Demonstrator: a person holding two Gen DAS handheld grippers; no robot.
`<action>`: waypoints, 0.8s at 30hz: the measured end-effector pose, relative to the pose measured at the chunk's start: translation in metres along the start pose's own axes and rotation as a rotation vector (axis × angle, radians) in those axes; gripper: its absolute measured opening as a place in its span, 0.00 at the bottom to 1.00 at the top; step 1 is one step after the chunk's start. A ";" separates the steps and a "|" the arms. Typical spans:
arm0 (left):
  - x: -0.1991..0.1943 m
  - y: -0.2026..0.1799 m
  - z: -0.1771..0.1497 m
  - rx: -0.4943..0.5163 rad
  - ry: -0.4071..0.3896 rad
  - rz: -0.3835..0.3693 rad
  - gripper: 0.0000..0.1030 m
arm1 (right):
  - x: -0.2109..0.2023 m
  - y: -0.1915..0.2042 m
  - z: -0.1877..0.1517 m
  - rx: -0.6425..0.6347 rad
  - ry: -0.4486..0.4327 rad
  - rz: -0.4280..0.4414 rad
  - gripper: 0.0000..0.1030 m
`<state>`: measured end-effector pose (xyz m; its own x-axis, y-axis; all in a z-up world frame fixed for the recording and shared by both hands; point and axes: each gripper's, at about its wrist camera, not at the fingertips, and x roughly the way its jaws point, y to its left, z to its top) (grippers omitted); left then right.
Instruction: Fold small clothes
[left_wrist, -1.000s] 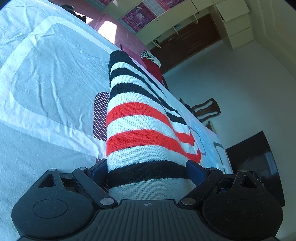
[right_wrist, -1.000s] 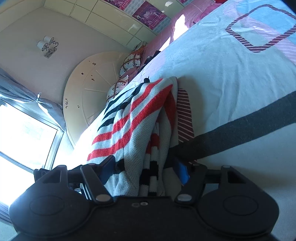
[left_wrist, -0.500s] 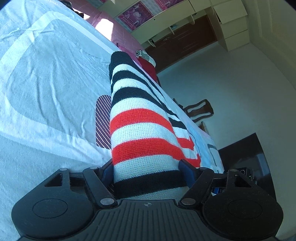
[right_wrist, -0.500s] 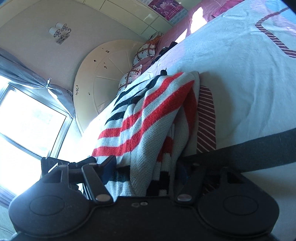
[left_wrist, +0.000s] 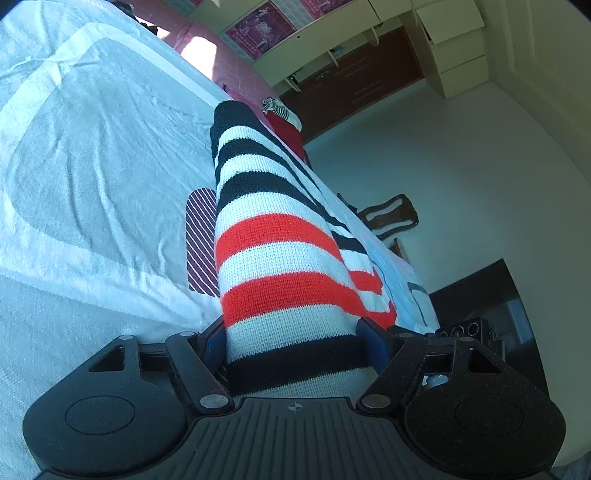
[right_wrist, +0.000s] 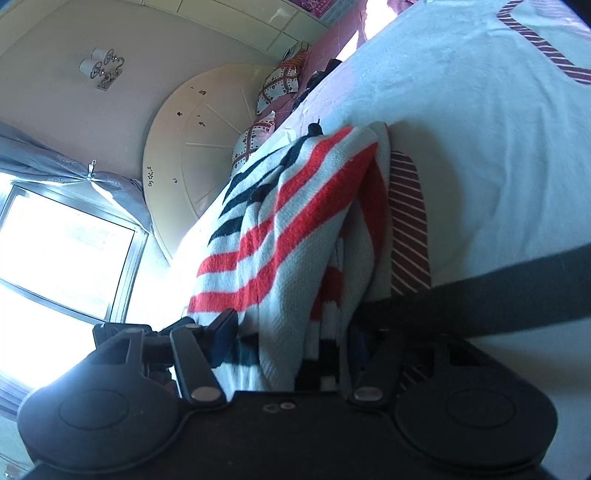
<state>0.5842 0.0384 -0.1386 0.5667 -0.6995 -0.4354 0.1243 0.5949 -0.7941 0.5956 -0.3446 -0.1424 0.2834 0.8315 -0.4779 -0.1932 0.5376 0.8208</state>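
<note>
The striped sweater (left_wrist: 280, 258) lies on the bed (left_wrist: 92, 155), near its side edge, and part of it is lifted up. It has black, white and red stripes. The left gripper (left_wrist: 295, 343) is closed on one end of the sweater, with a blue finger pressing each side. The right gripper (right_wrist: 291, 339) is closed on another bunched-up part of the sweater (right_wrist: 295, 229). A dark red striped patch (left_wrist: 201, 240) on the bed cover sits just beside the sweater. Past the bed edge stand a wooden chair (left_wrist: 388, 218) and a black box (left_wrist: 476, 295). Pillows (right_wrist: 280, 77) rest by the round headboard (right_wrist: 199, 136), near a bright window (right_wrist: 55, 258).
</note>
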 end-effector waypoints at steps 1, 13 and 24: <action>0.000 0.000 0.000 0.000 0.001 -0.004 0.69 | 0.003 0.000 0.002 -0.008 -0.004 0.007 0.59; -0.001 -0.027 -0.018 0.053 -0.110 0.082 0.48 | 0.003 0.020 -0.006 -0.153 -0.050 -0.009 0.34; -0.021 -0.098 -0.045 0.083 -0.202 -0.030 0.48 | -0.075 0.064 -0.017 -0.234 -0.143 0.003 0.34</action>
<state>0.5236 -0.0228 -0.0709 0.7125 -0.6288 -0.3114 0.2056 0.6114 -0.7641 0.5461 -0.3704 -0.0596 0.4091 0.8140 -0.4125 -0.4010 0.5664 0.7200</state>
